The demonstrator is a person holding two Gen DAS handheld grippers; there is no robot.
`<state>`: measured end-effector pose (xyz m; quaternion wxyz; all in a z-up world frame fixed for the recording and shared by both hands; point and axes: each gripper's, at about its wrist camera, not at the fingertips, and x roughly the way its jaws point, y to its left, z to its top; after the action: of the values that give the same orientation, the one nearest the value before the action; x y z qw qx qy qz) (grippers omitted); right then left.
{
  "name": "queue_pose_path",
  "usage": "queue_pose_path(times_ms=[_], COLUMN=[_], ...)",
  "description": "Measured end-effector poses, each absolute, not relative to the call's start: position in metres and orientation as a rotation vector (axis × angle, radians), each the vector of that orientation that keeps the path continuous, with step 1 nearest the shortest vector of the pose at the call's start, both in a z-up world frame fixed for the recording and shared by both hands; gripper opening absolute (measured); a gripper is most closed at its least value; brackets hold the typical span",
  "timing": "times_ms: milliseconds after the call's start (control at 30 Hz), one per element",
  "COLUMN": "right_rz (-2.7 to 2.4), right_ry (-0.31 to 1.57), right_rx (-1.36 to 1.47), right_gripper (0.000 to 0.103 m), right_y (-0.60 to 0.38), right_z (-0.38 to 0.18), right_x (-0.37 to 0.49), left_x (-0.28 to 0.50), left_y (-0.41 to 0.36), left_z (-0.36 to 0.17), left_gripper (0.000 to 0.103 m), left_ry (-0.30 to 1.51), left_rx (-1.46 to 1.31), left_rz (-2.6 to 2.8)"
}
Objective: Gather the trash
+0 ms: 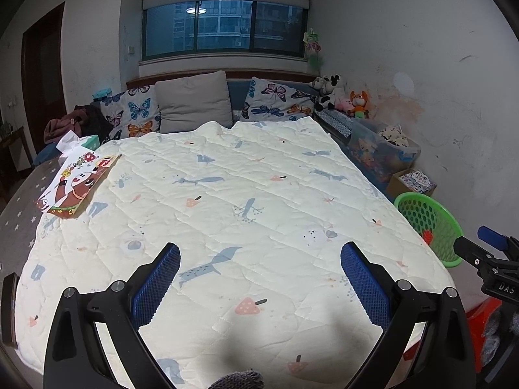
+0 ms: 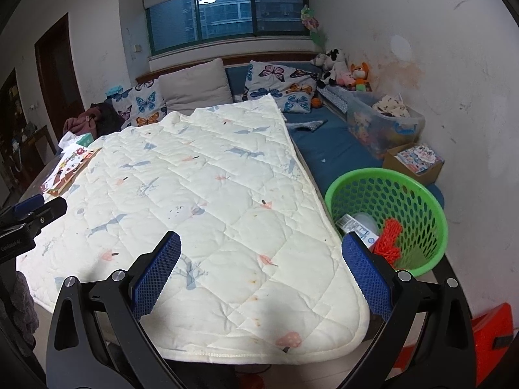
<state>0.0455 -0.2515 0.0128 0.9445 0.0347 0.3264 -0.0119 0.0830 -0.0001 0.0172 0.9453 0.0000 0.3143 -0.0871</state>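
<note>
A green perforated basket point(image 2: 418, 214) stands on the blue mattress just right of the cream quilt point(image 2: 201, 194). In it lie a white-and-blue wrapper point(image 2: 355, 227), a clear plastic piece point(image 2: 366, 218) and a red-orange mesh bundle point(image 2: 389, 240). My right gripper point(image 2: 261, 269) hovers open over the quilt's near right corner, its right pad beside the basket, with nothing between the fingers. My left gripper point(image 1: 259, 278) is open and empty above the quilt's near middle. The basket point(image 1: 431, 223) and the right gripper point(image 1: 478, 241) show at the right of the left wrist view.
A picture book point(image 1: 78, 184) and a tissue box point(image 1: 90, 141) lie at the quilt's far left. Pillows point(image 1: 194, 103) line the headboard. Along the right wall stand plush toys point(image 2: 343, 71), a clear storage bin point(image 2: 382, 123) and a cardboard box point(image 2: 415, 162). A red-orange object point(image 2: 493, 334) sits low right.
</note>
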Motion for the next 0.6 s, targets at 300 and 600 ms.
queue_pose_path(times_ms=[300,600], right_rz=[-0.028,-0.026], right_ry=[0.673,0.673], right_rx=[0.076,0.080], right_gripper=[0.099,0.099], right_y=[-0.257,-0.259], right_z=[0.010,0.009], right_x=[0.048,0.047], left_x=[0.084,0.083], left_y=[-0.011,-0.018], left_z=[0.016,0.018], left_gripper=[0.096,0.096], left_ry=[0.635,0.626], left_rx=[0.019,0.024], left_rz=[-0.189,-0.199])
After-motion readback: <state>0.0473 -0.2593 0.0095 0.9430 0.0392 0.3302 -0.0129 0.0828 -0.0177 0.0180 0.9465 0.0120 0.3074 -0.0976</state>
